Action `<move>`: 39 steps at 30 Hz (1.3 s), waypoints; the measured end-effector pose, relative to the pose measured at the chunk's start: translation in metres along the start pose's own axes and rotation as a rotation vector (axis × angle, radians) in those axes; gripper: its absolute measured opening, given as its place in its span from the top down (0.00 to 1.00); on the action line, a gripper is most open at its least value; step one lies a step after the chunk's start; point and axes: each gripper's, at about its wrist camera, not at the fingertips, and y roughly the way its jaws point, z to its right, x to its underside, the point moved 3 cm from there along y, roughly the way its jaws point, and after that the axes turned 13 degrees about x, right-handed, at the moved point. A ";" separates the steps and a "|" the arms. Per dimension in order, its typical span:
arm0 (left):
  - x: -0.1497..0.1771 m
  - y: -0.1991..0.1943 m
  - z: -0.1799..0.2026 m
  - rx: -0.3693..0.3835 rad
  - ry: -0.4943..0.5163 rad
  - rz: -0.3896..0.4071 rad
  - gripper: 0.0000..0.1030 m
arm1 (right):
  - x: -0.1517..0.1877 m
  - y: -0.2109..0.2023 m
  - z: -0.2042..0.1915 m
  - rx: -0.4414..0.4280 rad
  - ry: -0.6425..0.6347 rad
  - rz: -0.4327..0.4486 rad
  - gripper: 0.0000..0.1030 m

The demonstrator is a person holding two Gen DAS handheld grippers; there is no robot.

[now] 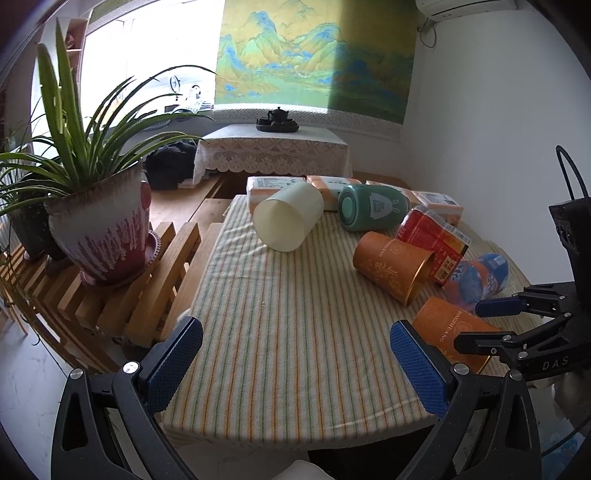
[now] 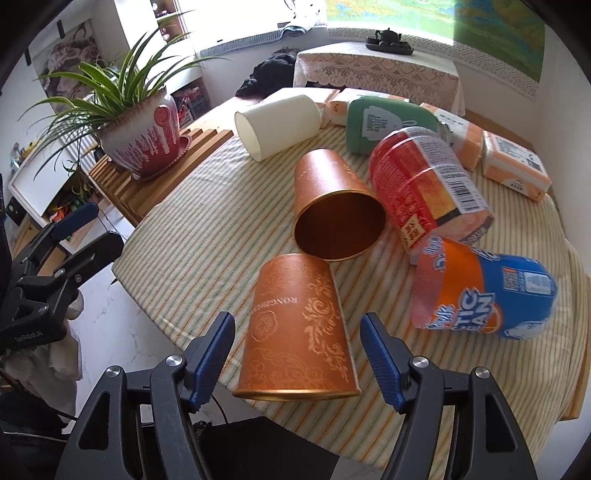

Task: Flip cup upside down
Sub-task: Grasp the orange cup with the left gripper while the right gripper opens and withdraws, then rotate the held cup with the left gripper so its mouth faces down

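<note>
"RONGZHUANG" ran down near orange cup (image 1: 448,325), "DAS" showed on right gripper (image 1: 491,325) body, "the little rabbit" on green bottle (image 2: 384,120), other labels unreadable

1. I'm looking into a home living room; a landscape scroll painting (image 1: 314,55) covers the wall beside a bright window (image 1: 147,66).
2. A potted spider plant (image 1: 99,218) sits on a slatted wooden stand (image 1: 147,291); a lace-draped side table (image 1: 273,151) carries a dark tea set (image 1: 277,120).
3. My work table wears a striped cloth (image 1: 277,314); an air conditioner (image 1: 465,9) hangs high.
</note>
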 end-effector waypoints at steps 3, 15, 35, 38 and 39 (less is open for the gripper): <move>-0.002 0.008 0.009 0.027 0.002 -0.038 0.00 | 0.009 -0.009 0.008 0.014 0.025 0.034 0.35; -0.016 0.045 0.041 0.212 -0.168 -0.177 0.00 | 0.056 -0.054 0.047 0.043 0.167 0.188 0.35; 0.006 0.123 0.086 0.256 -0.658 -0.361 0.02 | 0.111 -0.060 0.096 0.063 0.343 0.226 0.35; 0.011 0.135 0.092 0.238 -0.698 -0.374 0.03 | 0.114 -0.059 0.100 0.062 0.345 0.232 0.35; 0.013 0.140 0.094 0.226 -0.703 -0.373 0.04 | 0.115 -0.059 0.101 0.061 0.348 0.233 0.35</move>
